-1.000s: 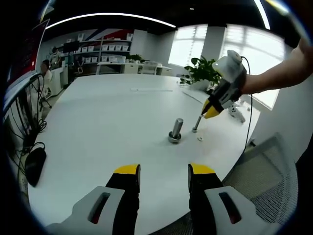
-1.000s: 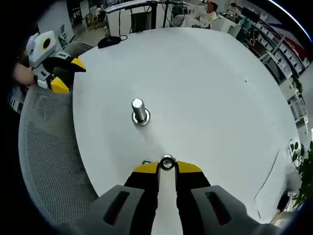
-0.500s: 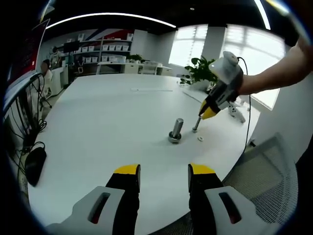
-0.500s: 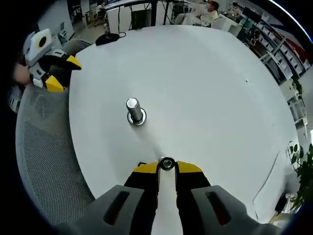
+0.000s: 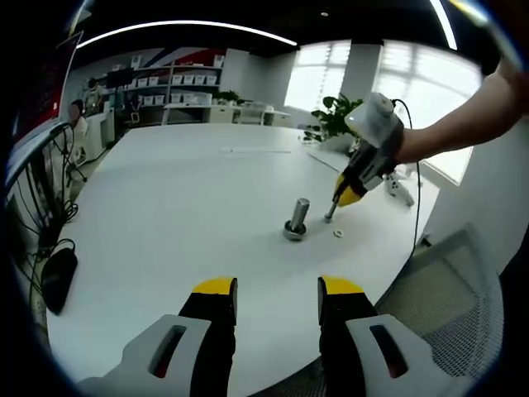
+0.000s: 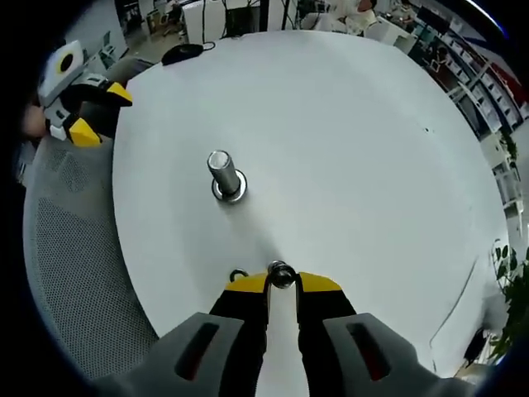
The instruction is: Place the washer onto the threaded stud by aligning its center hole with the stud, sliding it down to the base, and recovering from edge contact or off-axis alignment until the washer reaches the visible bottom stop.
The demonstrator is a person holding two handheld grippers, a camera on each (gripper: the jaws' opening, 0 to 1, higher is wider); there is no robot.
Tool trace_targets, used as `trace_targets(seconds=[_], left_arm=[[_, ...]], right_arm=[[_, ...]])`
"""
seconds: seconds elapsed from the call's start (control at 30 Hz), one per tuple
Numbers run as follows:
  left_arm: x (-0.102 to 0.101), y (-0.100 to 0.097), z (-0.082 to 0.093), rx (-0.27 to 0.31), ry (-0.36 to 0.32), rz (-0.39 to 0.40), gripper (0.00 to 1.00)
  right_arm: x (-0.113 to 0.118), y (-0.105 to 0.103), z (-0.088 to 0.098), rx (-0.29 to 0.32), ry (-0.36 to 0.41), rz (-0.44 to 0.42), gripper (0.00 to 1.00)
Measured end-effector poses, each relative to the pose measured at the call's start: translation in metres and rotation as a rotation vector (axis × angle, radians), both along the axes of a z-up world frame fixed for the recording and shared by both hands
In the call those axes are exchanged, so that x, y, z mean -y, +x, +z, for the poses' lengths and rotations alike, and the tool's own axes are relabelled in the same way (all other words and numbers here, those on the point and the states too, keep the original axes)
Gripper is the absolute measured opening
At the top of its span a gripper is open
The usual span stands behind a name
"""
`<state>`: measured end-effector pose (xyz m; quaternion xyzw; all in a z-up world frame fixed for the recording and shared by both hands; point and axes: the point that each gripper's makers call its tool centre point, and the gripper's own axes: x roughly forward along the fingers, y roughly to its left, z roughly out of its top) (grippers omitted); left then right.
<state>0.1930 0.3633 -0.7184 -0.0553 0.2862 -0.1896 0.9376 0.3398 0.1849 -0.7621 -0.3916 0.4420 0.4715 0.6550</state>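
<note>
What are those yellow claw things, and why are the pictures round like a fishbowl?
Those are grabbing tools a person holds, one in each hand. Each carries a wide, fishbowl-like camera looking along its own fingers. In the right gripper view, the right gripper pinches a small bolt-like metal piece between its yellow tips. Ahead, a threaded stud stands on the white table, and a washer lies nearby. The left gripper waits open, holding nothing.

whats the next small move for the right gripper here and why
Probably carry the right gripper forward toward the stud and centre over its top. It is shut on a small metal piece, the stud stands upright and bare on the table ahead, and a washer lies beside it.
</note>
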Motion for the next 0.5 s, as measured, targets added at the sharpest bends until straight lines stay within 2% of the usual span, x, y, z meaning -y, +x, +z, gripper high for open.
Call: trace_targets(seconds=[0.5], left_arm=[[0.0, 0.0, 0.0, -0.003, 0.002, 0.0, 0.37]], right_arm=[[0.002, 0.003, -0.016, -0.039, -0.032, -0.001, 0.14]])
